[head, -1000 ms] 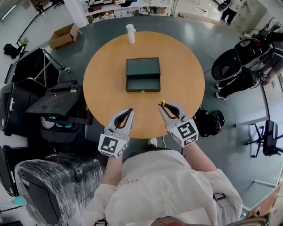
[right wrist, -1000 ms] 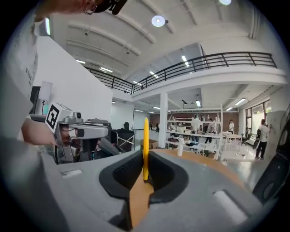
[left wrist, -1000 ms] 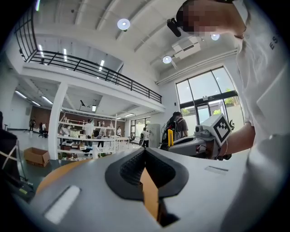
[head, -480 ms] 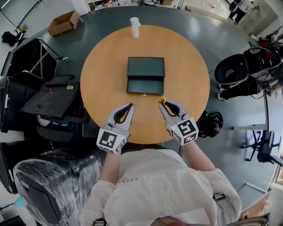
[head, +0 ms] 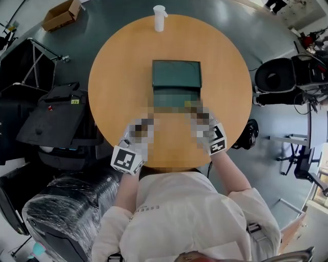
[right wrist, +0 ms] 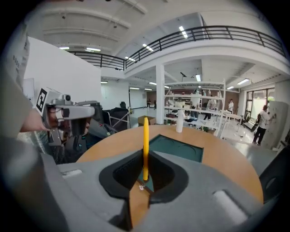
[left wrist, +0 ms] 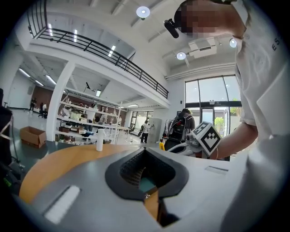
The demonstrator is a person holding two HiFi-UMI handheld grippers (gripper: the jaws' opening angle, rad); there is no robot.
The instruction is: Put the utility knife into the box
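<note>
Yellow utility knife point(right wrist: 146, 131) stands on edge, pinched in the right tongs point(right wrist: 145, 158), short of the dark green box point(head: 176, 75) lying at 12 o'clock from it on the round wooden worktop point(head: 118, 66). Left tongs point(left wrist: 144, 152), at 9 o'clock, are clenched on nothing. A white bottle point(head: 160, 18) stands at the worktop's 12 o'clock rim.

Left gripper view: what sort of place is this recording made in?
Probably a large workshop or lab hall: a mezzanine railing runs overhead, stocked storage shelves line the back, and the round wooden table stands on an open grey floor.
</note>
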